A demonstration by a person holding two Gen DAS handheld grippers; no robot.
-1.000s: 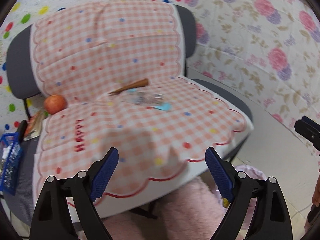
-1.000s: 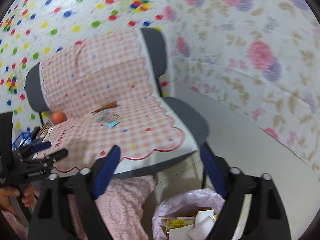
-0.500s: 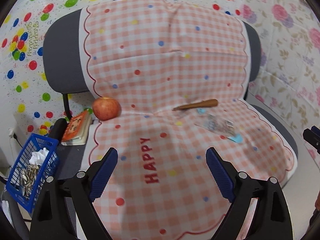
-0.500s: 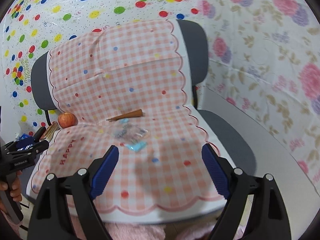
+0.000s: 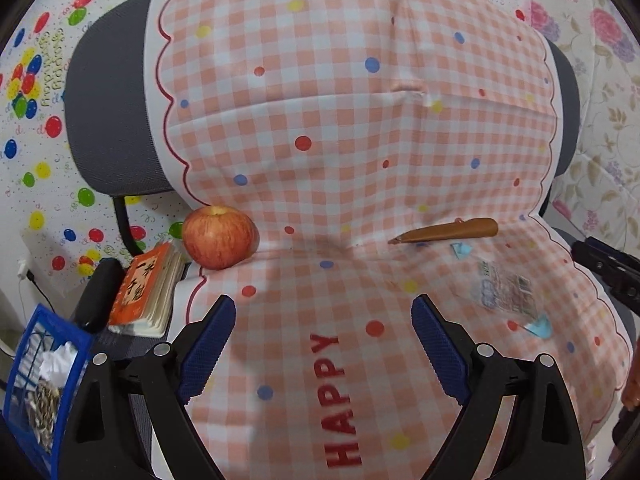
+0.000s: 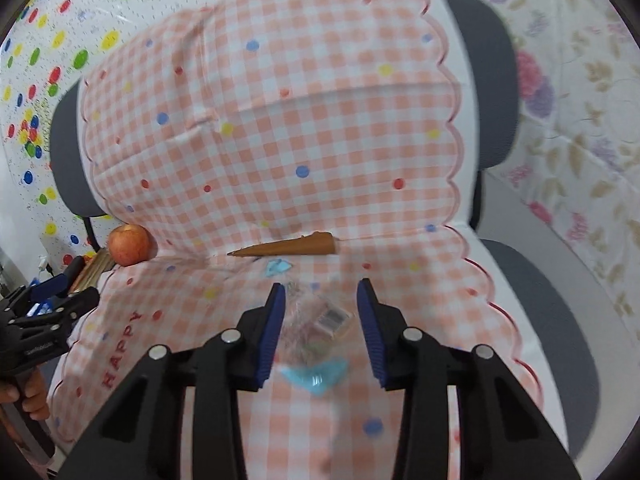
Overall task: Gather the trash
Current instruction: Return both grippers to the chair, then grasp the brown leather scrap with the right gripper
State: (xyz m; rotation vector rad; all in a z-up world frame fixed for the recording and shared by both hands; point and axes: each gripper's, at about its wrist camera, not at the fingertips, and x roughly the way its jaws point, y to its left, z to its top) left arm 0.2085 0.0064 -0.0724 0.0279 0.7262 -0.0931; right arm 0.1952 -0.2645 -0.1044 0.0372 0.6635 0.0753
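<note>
Both hands have swung in from beside the trash bag on the floor to the chair, which now fills each view, and the right jaws have narrowed from wide apart.

In the left wrist view, the left gripper [image 5: 323, 322] hangs over the front of the seat with its jaws spread wide and nothing between them, only the checked cover [image 5: 360, 152] with its red "HAPPY" lettering below. A red apple [image 5: 219, 237] sits at the cover's left edge where seat meets backrest. Beside it, off the cover, lies an orange booklet [image 5: 146, 290], and farther left a blue basket [image 5: 38, 388] holds crumpled paper and seed shells. A brown paper cone [image 5: 448, 232] lies along the seat crease. The clear plastic wrapper [image 5: 506, 290] with blue torn ends lies on the seat to the right, well apart from these jaws. The right gripper's black tip pokes in at the right edge.

In the right wrist view, the right gripper [image 6: 321, 330] is low over the seat, its jaws closing with the clear plastic wrapper [image 6: 320, 326] between them. The pads do not appear to press it yet. A blue scrap [image 6: 277, 267] lies just beyond, the brown paper cone [image 6: 290, 247] behind that, the red apple [image 6: 129, 245] at far left. The left gripper [image 6: 44, 312] shows at the left edge, a hand [image 6: 28, 396] gripping its handle.
</note>
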